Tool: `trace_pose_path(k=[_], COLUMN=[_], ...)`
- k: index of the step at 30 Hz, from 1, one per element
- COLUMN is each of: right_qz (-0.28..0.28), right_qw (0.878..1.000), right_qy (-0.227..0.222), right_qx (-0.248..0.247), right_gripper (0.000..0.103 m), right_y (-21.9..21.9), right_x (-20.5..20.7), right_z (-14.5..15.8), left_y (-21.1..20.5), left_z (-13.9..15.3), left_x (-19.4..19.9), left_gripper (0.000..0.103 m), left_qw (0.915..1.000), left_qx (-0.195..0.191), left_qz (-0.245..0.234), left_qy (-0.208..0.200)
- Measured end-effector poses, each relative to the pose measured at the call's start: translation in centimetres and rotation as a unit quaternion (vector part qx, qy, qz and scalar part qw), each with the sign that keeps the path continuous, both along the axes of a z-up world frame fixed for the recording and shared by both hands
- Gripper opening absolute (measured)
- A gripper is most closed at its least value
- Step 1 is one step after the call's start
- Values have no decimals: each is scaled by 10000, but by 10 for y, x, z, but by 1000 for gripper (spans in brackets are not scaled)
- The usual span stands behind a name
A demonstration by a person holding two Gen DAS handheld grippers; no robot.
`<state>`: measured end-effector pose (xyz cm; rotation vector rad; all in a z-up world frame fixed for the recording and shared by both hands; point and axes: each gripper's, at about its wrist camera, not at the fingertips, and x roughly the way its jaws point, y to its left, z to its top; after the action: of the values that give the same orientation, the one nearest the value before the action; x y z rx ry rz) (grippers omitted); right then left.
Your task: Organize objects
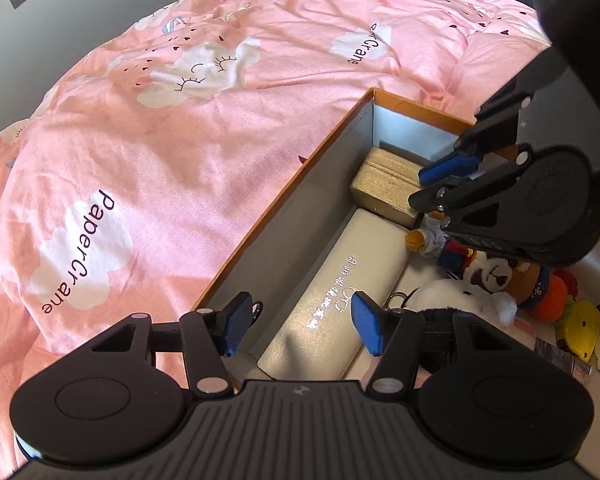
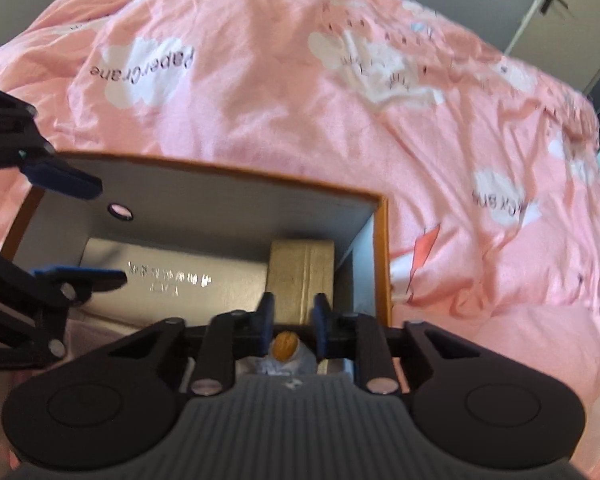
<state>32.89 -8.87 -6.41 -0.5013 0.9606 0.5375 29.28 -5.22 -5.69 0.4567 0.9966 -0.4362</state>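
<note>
Right gripper [image 2: 293, 320] hangs over the far corner of the orange-rimmed cardboard box [image 2: 236, 170] on the pink PaperCrane duvet [image 2: 260, 80], pointing steeply down; its blue pads [image 2: 266, 316] look drawn in close w/ only a narrow gap, and nothing visibly pinched between them, so I read it as closed and empty, tho the view is blurred. Just below and behind its fingertips sits a small soft toy w/ an orange-brown head [image 2: 285, 345] and pale body; directly ahead of the tips is the gold box [image 2: 302, 272], tucked in the box corner. Left gripper [image 1: 300, 328] is spread wide, holding nothing, hovering above the near end of the long cream case [image 1: 340, 296] w/ silver lettering, which lies along the box wall. To the right of the left gripper: panda plush [image 1: 488, 276], an orange crochet toy [image 1: 548, 300], a yellow item [image 1: 580, 328], all loosely piled. Handling guess: the plush pieces are light, squashy, non-fragile, won't slip; best pinched across the body or head, not the loose fabric, which would sag. Gold box prob stiff and light, slicker faces, so grip across its short sides. Cream case looks rigid, smooth, maybe slippery; take it mid-length across the narrow width so it doesn't tip.
</note>
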Motion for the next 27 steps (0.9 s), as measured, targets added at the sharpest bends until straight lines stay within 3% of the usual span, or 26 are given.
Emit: trace_pose_path(k=[8,13,21,24,27], right_qz=[150,237,366,323,234], right_qw=[9991,9952,9806,9767,9755], right_qy=[-53,-98,-409,-502,-602], right_qx=[386,942,1884,2062,2101], right_gripper=[16,16,40,45,56], right_y=[-8,-24,-57,-70,-80], right_x=[-17,-52,-135,-166,-197], right_z=[22,53,94,96,92], left_y=[-1,4,13,16,21], left_z=[14,41,83,88,85], left_x=[-16,-44,-127,-162,-192], left_gripper=[68,68,74,76,76], left_qw=[9996,9958,9779,9664,9557], left_qx=[-91,-283,-488,-619,-898], left_qz=[200,701,1727,2171,2555], left_qy=[-157,-523,-1075,-1227,-1154])
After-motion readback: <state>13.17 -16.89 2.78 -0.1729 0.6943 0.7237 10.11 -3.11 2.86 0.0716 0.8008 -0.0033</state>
